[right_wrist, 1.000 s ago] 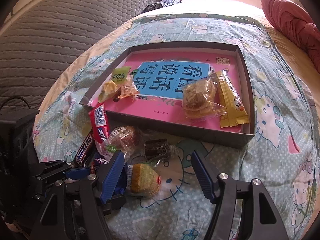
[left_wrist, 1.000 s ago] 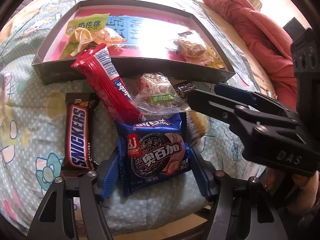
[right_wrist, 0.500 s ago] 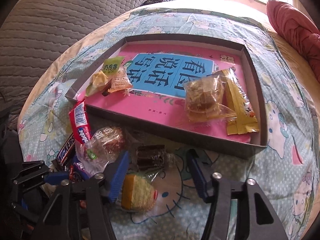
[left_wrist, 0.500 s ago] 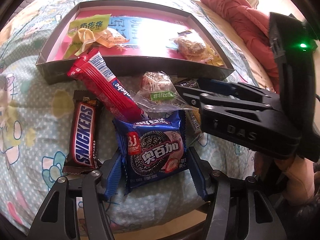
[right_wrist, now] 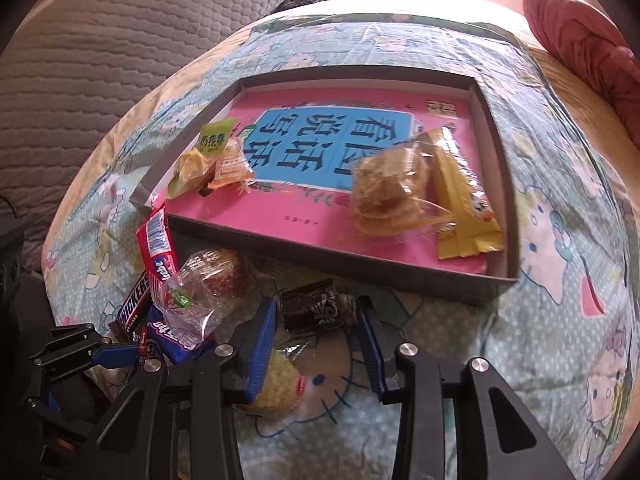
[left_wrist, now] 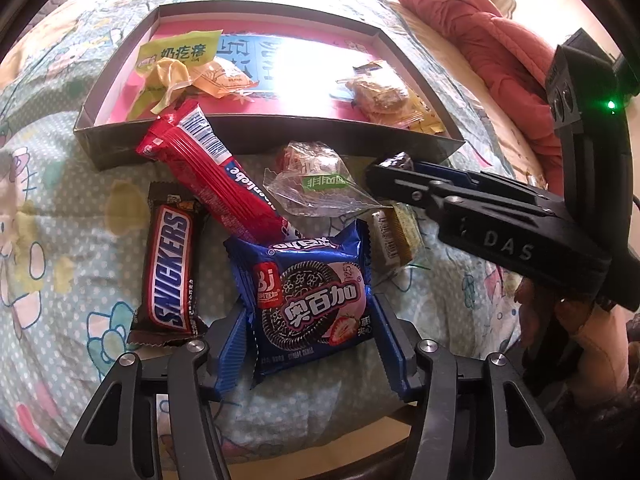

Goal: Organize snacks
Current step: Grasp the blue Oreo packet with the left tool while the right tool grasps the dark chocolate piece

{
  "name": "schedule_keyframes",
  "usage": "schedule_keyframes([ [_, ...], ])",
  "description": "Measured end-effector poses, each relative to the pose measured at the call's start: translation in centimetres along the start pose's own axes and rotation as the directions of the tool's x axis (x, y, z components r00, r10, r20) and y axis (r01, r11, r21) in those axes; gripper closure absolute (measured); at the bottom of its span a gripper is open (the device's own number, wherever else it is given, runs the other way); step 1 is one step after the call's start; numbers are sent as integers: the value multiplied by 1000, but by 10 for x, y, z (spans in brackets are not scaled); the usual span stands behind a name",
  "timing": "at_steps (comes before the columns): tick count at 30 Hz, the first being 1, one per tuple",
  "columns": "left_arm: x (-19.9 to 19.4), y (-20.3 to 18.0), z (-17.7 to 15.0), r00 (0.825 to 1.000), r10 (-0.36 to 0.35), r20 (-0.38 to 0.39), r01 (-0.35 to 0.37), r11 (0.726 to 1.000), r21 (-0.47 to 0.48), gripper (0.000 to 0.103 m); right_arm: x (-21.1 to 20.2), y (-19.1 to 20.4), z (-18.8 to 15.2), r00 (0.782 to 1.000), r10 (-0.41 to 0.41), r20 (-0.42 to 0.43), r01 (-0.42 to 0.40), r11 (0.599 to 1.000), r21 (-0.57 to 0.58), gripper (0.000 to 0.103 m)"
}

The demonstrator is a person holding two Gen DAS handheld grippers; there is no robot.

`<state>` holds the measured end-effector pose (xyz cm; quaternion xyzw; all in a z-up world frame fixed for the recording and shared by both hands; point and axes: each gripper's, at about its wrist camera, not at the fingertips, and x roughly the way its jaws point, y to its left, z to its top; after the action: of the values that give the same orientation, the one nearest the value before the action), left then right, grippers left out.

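Between the closing right claw (right_wrist: 316,334) fingers lies the dark wrapped snack (right_wrist: 314,311); left claw (left_wrist: 310,344) closing around the blue cookie pack (left_wrist: 308,300).

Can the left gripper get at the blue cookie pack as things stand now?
Probably yes. The left gripper already straddles the blue cookie pack, its jaws closing on either side. Only the red wafer bar overlaps the pack's far edge, which may drag a little.

Dark wrapped candy (right_wrist: 316,310) between closing jaws of right gripper (right_wrist: 318,340)
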<state>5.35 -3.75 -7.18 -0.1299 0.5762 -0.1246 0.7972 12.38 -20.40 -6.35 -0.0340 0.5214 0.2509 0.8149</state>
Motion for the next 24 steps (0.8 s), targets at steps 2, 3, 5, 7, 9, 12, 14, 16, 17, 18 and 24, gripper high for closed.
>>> schedule_keyframes([
  [2, -3, -1, 0, 1000, -3, 1, 3, 1000, 3, 44, -4, -5, -1, 1000, 23, 4, -24, 999, 26, 63],
  [3, -5, -1, -1, 1000, -4, 2, 4, 1000, 3, 44, -7, -8, -1, 999, 38, 11, -38, 998, 44, 63],
  [5, -10, -2, 0, 1000, -16, 10, 16, 1000, 5, 45, -11, -12, -1, 998, 52, 24, -54, 997, 64, 65],
  [7, -14, -3, 2, 1000, -18, 21, 17, 1000, 13, 45, -18, -14, 0, 996, 73, 47, -77, 994, 78, 65],
  [9, -17, -4, 3, 999, -17, 30, 16, 1000, 14, 45, -21, -16, 1, 995, 76, 59, -81, 994, 78, 65],
  [12, -18, -4, 4, 999, -20, 27, 19, 1000, 11, 45, -16, -16, 2, 998, 47, 40, -49, 996, 70, 65],
  [14, -17, -4, 4, 999, -25, 23, 25, 1000, 8, 45, -15, -14, 1, 997, 65, 28, -67, 996, 64, 65],
  [16, -17, -6, 3, 999, -28, 23, 28, 1000, 10, 45, -13, -6, 2, 997, 65, 33, -66, 997, 29, 64],
  [17, -17, -7, 3, 999, -31, 24, 30, 999, 13, 45, -11, -2, 2, 998, 51, 30, -51, 999, 2, 63],
  [18, -16, -7, 2, 999, -33, 19, 33, 999, 19, 45, -8, 3, 3, 999, 24, 23, -23, 999, -28, 59],
  [24, -14, -6, 3, 999, -40, 14, 40, 999, 13, 58, 15, 14, 4, 999, -42, -19, 40, 995, -94, 52],
])
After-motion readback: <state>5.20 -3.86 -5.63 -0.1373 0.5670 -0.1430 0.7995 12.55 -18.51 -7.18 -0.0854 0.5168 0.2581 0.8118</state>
